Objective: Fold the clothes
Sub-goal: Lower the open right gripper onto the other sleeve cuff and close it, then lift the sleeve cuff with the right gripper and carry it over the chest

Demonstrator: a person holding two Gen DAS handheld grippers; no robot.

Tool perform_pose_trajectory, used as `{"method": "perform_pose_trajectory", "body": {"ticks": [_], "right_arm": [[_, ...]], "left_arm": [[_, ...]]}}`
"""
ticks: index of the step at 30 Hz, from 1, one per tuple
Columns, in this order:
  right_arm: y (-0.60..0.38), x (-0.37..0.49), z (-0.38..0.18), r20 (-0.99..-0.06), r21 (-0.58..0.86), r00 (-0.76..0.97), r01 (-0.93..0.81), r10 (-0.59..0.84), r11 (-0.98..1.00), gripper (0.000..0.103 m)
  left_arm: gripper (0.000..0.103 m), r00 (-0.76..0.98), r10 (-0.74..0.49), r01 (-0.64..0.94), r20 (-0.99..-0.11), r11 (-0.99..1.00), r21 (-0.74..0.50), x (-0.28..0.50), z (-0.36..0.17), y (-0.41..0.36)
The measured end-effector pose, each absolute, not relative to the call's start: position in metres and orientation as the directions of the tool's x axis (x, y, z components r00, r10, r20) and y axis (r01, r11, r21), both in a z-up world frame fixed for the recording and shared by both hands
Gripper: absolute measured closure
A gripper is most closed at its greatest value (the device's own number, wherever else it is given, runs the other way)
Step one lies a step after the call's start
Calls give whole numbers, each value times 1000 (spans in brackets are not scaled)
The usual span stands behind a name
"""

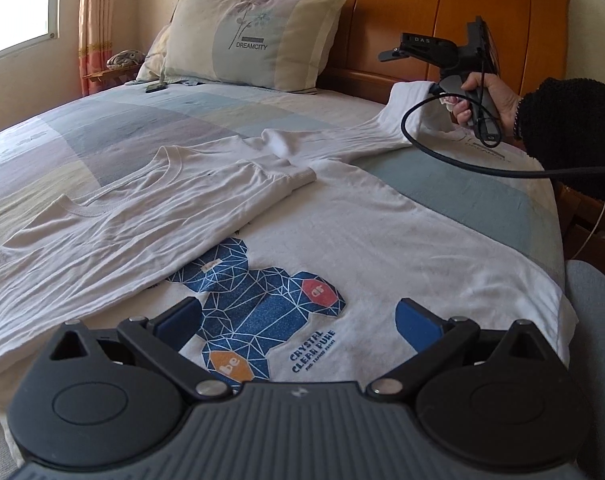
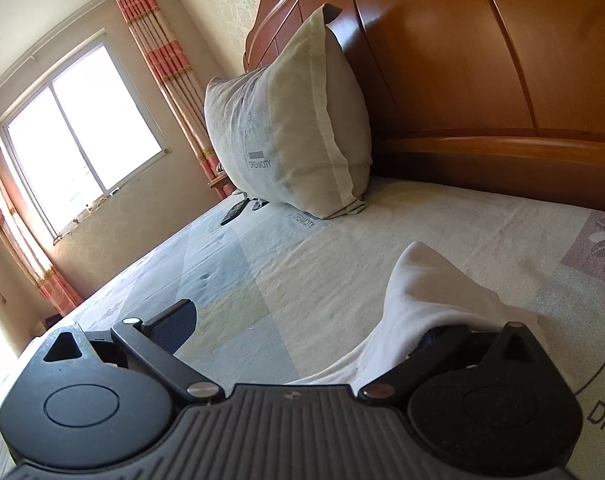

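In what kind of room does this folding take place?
Most likely a bedroom in a home. A bed with a patterned sheet has a wooden headboard and a pillow leaning on it, and a curtained window is beside it. A white T-shirt lies spread on the sheet.

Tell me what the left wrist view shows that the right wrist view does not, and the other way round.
Only the left wrist view: the bear print on the white T-shirt, the open left gripper above it, and the hand holding the right gripper.

Only the right wrist view: the full window, and one sleeve draped over a finger of the open right gripper.

Both: the pillow, headboard and curtain.
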State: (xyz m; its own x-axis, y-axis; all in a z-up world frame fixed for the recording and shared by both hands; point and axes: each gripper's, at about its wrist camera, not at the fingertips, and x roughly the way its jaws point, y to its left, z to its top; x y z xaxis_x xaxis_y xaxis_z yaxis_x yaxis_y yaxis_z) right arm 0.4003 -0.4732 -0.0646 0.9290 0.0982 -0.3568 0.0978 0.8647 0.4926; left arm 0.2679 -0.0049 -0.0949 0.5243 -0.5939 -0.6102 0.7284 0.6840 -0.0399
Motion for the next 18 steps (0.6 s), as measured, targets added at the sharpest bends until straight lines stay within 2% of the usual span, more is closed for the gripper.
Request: {"method": "perform_pose_trajectory", "body": {"ticks": [18], "right_arm": [[-371,405,-2,-333,462,906,-83,260,883,0]], "left_arm": [[1,579,-578,695,-576,719,-23,249,-78,44]]}}
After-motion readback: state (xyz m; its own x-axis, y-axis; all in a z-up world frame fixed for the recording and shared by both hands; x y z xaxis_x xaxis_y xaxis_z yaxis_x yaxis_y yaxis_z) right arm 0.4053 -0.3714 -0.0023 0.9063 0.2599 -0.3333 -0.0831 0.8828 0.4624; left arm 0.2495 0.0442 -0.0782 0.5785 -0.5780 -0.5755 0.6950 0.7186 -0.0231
